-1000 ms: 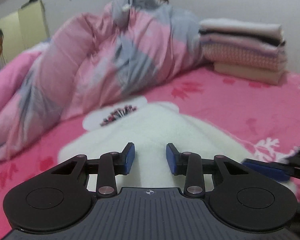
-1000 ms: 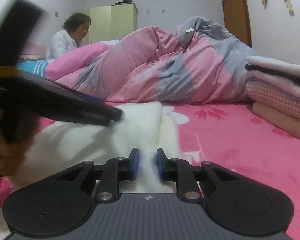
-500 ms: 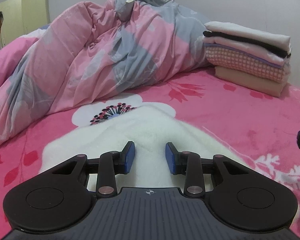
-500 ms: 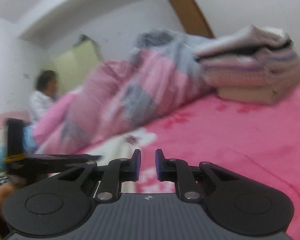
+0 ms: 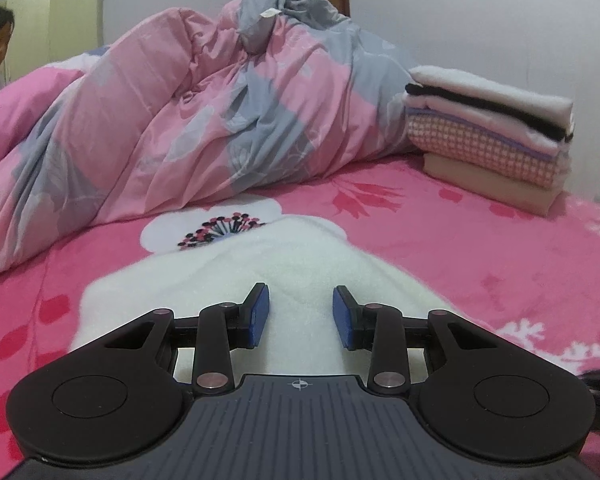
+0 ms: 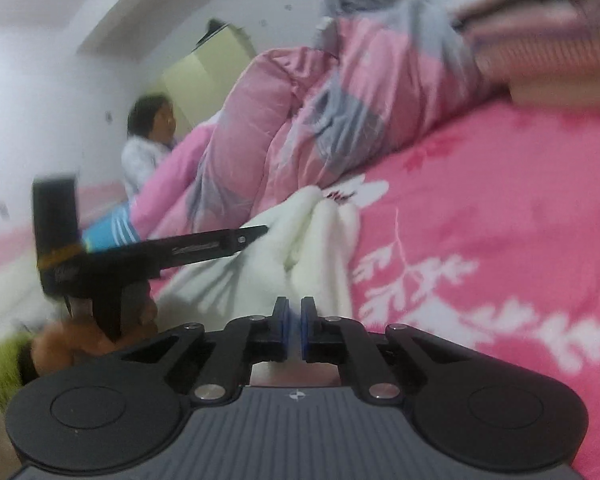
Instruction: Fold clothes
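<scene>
A white fleece garment (image 5: pixel 260 264) lies on the pink flowered bed sheet (image 5: pixel 480 260). My left gripper (image 5: pixel 300 312) sits low over it. Its jaws are opening, the fleece shows smooth in the gap, and the pads (image 5: pixel 258 316) do not pinch it. The right wrist view is tilted and blurred. There the garment (image 6: pixel 316 248) is bunched into ridges that run to my right gripper (image 6: pixel 295 312). Its jaws are closing to a sliver on the garment's near edge. In that view the left gripper (image 6: pixel 256 232) reaches in from the left, its tip at the garment's far fold.
A rumpled pink and grey duvet (image 5: pixel 220 120) fills the back of the bed. A stack of folded clothes (image 5: pixel 488 140) stands at the back right by the wall. A person (image 6: pixel 148 136) sits beyond the duvet at the left, near a pale wardrobe (image 5: pixel 60 20).
My right gripper has rolled, come down to the garment's near edge and closed its jaws there. The left gripper has stayed over the fleece, its view levelling out.
</scene>
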